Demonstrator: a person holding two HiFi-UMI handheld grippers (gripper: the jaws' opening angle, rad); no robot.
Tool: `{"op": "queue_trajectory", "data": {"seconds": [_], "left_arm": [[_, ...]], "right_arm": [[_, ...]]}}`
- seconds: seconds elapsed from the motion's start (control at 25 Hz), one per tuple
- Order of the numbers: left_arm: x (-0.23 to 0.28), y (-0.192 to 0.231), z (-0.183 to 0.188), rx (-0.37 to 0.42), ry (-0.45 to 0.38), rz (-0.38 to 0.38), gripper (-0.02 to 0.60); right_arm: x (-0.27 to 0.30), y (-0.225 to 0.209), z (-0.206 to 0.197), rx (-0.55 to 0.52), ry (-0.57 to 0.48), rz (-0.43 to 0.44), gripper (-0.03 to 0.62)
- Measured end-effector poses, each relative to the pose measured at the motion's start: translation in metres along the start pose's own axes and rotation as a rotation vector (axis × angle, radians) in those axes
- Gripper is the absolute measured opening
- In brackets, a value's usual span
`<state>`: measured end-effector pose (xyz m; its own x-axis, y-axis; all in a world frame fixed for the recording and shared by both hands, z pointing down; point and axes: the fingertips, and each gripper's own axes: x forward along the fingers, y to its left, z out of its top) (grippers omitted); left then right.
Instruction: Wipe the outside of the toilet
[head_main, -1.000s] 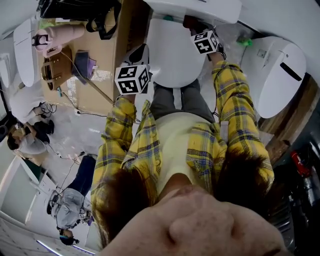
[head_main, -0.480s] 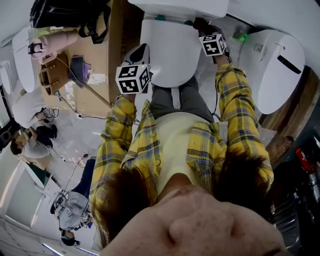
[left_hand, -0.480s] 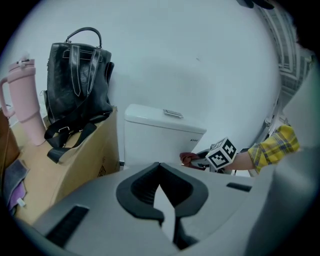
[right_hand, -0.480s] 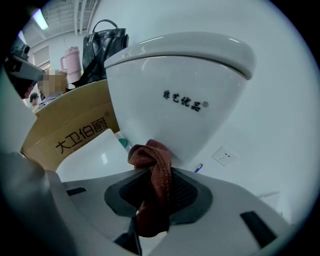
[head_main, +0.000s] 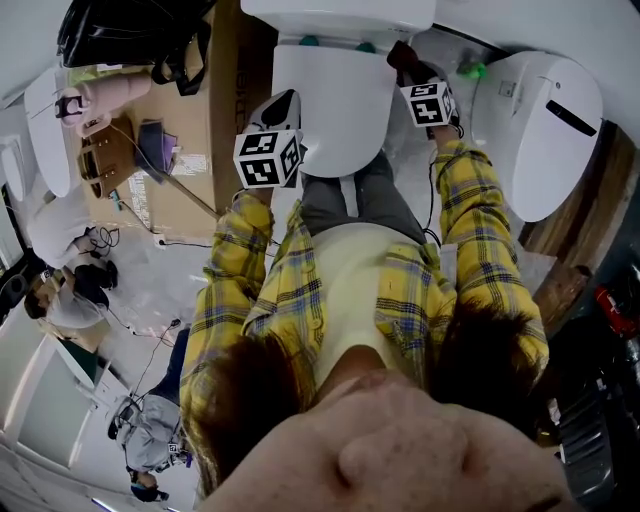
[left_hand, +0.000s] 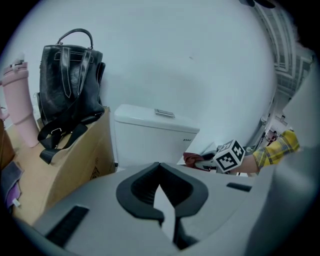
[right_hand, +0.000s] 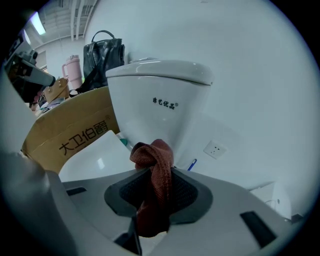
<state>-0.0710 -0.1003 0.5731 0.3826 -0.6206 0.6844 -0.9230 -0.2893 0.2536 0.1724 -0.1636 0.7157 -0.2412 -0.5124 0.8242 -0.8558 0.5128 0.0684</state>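
The white toilet (head_main: 330, 100) stands in front of me with its lid down and its tank (right_hand: 160, 100) against the wall. My right gripper (right_hand: 156, 187) is shut on a reddish-brown cloth (right_hand: 155, 170). It is at the toilet's right rear, close to the tank's side. In the head view its marker cube (head_main: 430, 103) shows there, with the cloth (head_main: 405, 55) ahead of it. My left gripper (left_hand: 160, 172) is shut with nothing in it. It hovers at the toilet's front left, its cube (head_main: 268, 155) beside the lid. It looks toward the tank (left_hand: 152, 135).
A cardboard box (head_main: 225, 90) stands left of the toilet, with a black backpack (left_hand: 70, 85) and a pink bottle (left_hand: 20, 105) on it. A second white toilet (head_main: 545, 130) stands to the right. A wall socket (right_hand: 216, 149) is behind the tank. People are at the far left (head_main: 70, 290).
My right gripper with the cloth has shifted a little to the right beside the toilet's rear. The view has tilted, so the toilet sits higher in frame. The left gripper has hardly moved.
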Motion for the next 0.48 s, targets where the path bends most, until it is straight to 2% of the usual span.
{"op": "queue_trajectory", "data": {"seconds": [0.28, 0.48], "left_arm": [[-0.003, -0.01, 0.009, 0.015, -0.022, -0.025, 0.002], [-0.009, -0.007, 0.014, 0.02, -0.035, -0.023, 0.002]], "right_arm": [[-0.033, 0.005, -0.004, 0.054, -0.045, -0.005, 0.127], [-0.059, 0.006, 0.014, 0.1, -0.111, -0.026, 0.127]]}}
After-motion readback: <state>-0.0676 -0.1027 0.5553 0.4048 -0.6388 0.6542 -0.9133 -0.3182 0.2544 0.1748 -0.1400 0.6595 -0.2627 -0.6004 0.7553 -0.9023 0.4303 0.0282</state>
